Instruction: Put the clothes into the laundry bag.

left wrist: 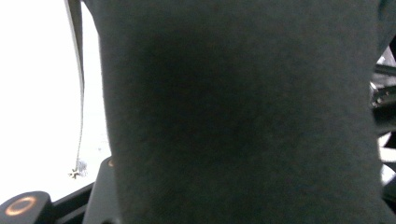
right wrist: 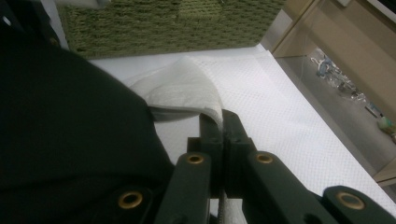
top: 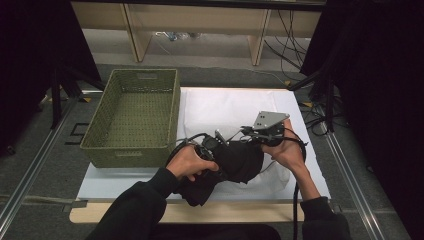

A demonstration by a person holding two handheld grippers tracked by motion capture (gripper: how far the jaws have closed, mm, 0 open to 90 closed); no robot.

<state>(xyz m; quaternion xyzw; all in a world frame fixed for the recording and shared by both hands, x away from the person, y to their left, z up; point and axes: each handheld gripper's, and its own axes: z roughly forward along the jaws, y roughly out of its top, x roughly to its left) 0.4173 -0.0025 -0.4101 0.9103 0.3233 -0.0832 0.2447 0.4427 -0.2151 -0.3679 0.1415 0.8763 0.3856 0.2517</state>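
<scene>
A dark garment (top: 240, 160) is bunched between my two grippers over the white table cover (top: 225, 107). It drapes over my left gripper (top: 214, 143), and in the left gripper view the dark garment (left wrist: 233, 116) hangs right in front of the camera and hides the jaws. My right gripper (top: 250, 134) sits under its grey plate at the garment's right side. In the right gripper view the right gripper (right wrist: 223, 122) is shut, with the raised edge of a white cloth fold (right wrist: 182, 88) pinched between its tips. The dark garment (right wrist: 60, 116) lies just left of it.
A green woven basket (top: 172, 107) stands at the table's left, close beside the left hand; its wall (right wrist: 163, 23) shows beyond the cloth. Cables trail from both grippers. Wooden shelving and loose cables lie behind the table, dark curtains at both sides.
</scene>
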